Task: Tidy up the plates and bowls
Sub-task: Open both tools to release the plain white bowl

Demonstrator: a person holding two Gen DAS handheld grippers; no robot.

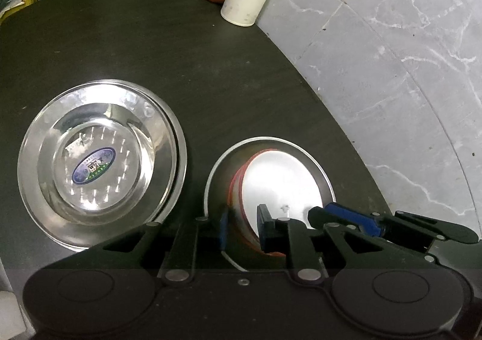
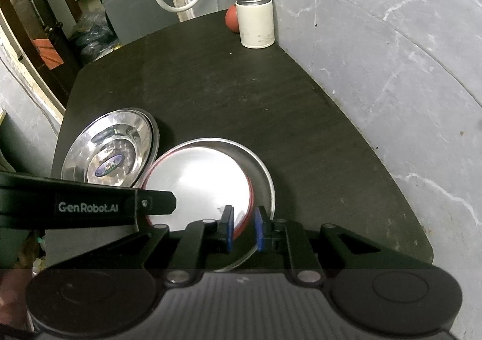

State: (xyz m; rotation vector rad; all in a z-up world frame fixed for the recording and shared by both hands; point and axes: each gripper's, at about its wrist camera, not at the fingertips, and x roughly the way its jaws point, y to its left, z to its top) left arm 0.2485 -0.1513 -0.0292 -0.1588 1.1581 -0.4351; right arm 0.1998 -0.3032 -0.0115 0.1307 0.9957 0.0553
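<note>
Both tongs are clamped on the red-rimmed bowl [image 2: 198, 180], left tongs [image 1: 244, 227] and right tongs [image 2: 242, 227] on opposite rims (tilted over the plate [image 2: 265, 186]), near the desk's [image 2: 226, 84] front edge.

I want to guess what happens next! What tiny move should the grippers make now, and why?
Probably ease the red bowl down flat. It sits tilted in the steel plate, with jaws of the left gripper and right gripper astride its rim, so levelling it seems to come first.

Glossy metal plates [image 1: 102, 159], matt dark table [image 1: 180, 69]
</note>
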